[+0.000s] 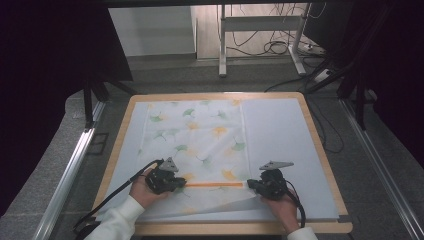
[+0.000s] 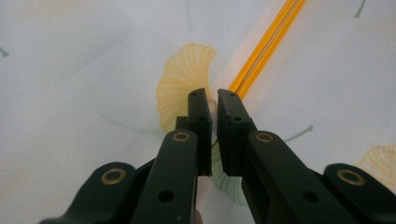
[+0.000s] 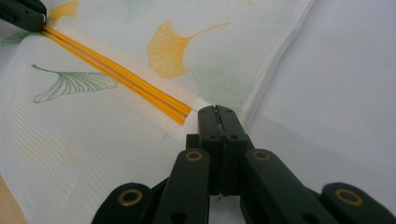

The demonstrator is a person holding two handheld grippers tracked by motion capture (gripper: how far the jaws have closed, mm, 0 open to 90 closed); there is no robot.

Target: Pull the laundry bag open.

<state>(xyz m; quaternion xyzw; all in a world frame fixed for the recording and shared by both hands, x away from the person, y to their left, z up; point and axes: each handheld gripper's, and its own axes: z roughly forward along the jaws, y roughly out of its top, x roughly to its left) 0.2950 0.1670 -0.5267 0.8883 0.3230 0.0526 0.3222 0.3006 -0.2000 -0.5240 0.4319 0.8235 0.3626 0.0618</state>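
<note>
1. Sitting nearest the camera, at 6 o'clock on the table (image 1: pixel 320 150), the mesh bag (image 1: pixel 200 145) is lying flat, its orange zipper (image 1: pixel 214 184) looking fully closed between both grippers.
2. Opening it likely remains.
3. Left gripper (image 2: pixel 212 95): jaws are standing barely apart at the zipper's end; grip unclear.
4. Right gripper (image 3: pixel 216 112): jaws are pinching the bag's fabric at the zipper's other end.

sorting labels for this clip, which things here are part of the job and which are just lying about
In the job:
mesh bag
orange zipper
left gripper
right gripper

Lying about:
grey mat
table
cables on the floor
white desk frame
</note>
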